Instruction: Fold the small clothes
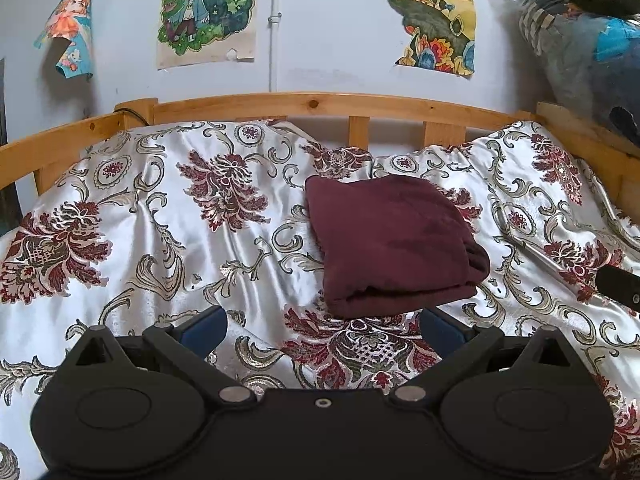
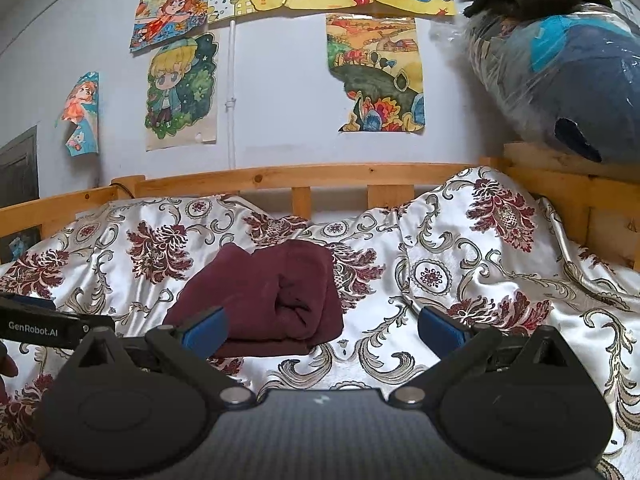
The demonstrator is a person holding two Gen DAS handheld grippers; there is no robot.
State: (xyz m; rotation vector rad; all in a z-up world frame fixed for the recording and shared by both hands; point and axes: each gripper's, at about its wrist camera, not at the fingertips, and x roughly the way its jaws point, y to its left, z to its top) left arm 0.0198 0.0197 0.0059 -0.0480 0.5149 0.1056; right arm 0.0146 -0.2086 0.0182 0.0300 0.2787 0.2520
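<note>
A dark maroon garment [image 1: 390, 246] lies folded into a thick rectangle on the patterned satin bedspread [image 1: 160, 220]. My left gripper [image 1: 322, 330] is open just in front of the garment's near edge, its blue pads wide apart and holding nothing. In the right wrist view the same maroon garment [image 2: 264, 300] sits ahead and to the left. My right gripper [image 2: 322, 330] is open too; its left pad [image 2: 204, 332] overlaps the garment's near left corner in the picture, and whether it touches I cannot tell. The right pad hangs over bare bedspread [image 2: 480, 264].
A wooden bed rail [image 1: 320, 106] runs along the back against a wall with drawings. A plastic-wrapped bundle [image 2: 560, 76] sits on the frame at the right. The left gripper's black body [image 2: 48, 326] shows at the left edge of the right wrist view.
</note>
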